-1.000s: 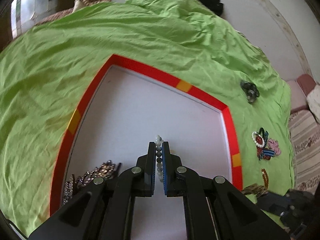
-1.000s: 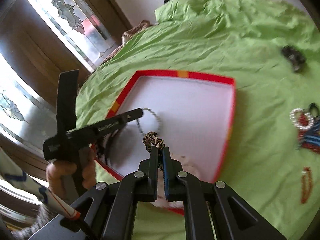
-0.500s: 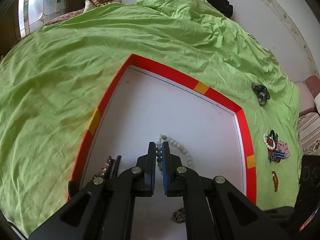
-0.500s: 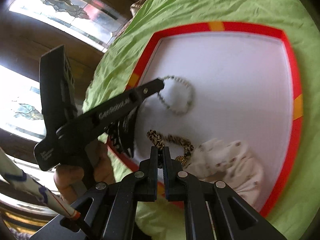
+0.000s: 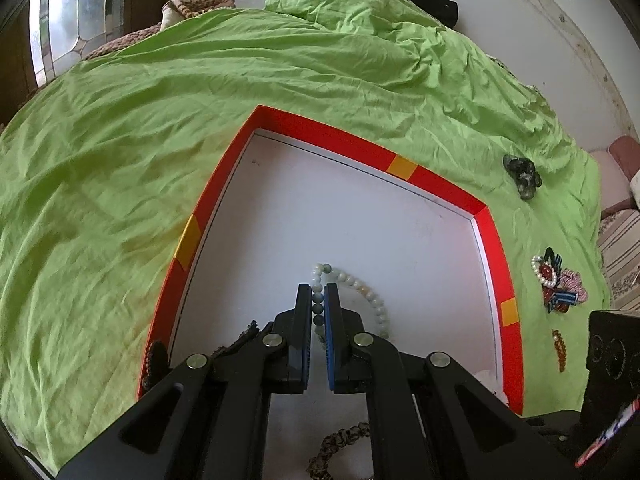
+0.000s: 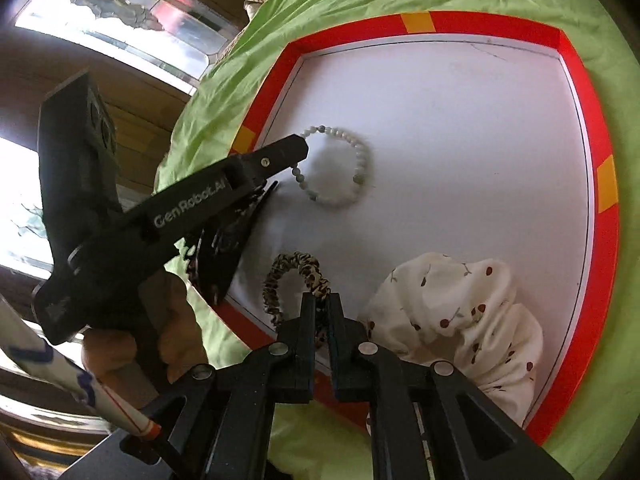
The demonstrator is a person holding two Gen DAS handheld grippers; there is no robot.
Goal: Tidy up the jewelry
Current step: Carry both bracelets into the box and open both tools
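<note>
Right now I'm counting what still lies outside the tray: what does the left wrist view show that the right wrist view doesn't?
Only the left wrist view shows pieces on the green sheet outside the tray: a dark lump, a beaded brooch pile and an amber string.

Only the right wrist view shows the cherry-print scrunchie, the black hair clip and the person's hand.

Both show the red-rimmed tray, the pale bead bracelet in the left gripper, and the leopard hair tie in the right gripper.
</note>
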